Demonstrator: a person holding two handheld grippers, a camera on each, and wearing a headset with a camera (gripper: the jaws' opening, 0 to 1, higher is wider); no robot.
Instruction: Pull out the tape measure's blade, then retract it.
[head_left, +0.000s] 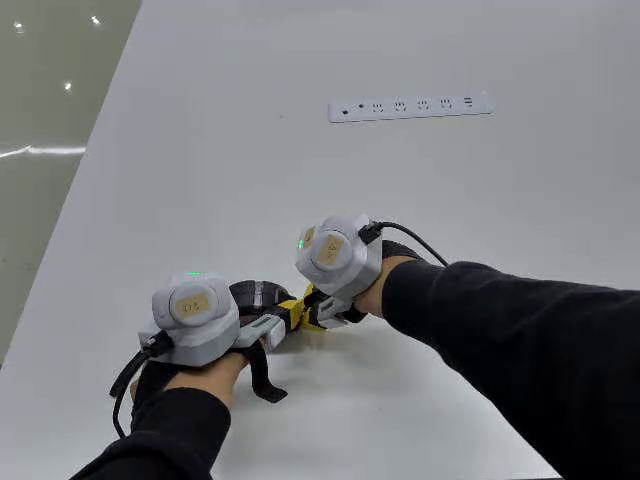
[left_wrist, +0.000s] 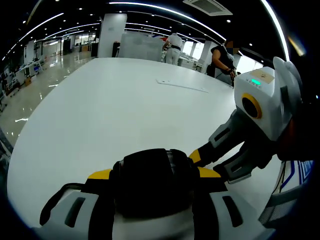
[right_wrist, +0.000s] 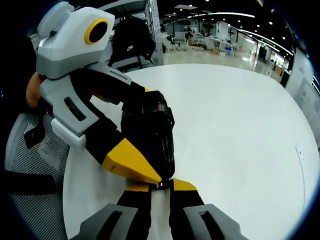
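Observation:
The black tape measure (head_left: 256, 295) lies low on the white table (head_left: 300, 150), near its front edge. My left gripper (head_left: 274, 322) is shut on its case; in the left gripper view the case (left_wrist: 152, 182) sits between the yellow fingertips (left_wrist: 100, 174). My right gripper (head_left: 314, 311) comes in from the right, and its jaws meet at the case's mouth. In the right gripper view the right gripper (right_wrist: 161, 188) is shut on the small metal blade tip (right_wrist: 162, 184), right against the tape measure (right_wrist: 147, 127). Hardly any blade is out.
A white power strip (head_left: 410, 106) lies at the far side of the table. The table's left edge runs along a shiny floor (head_left: 50, 120). A black strap (head_left: 264, 378) trails by the left hand. People (left_wrist: 222, 57) stand far behind the table.

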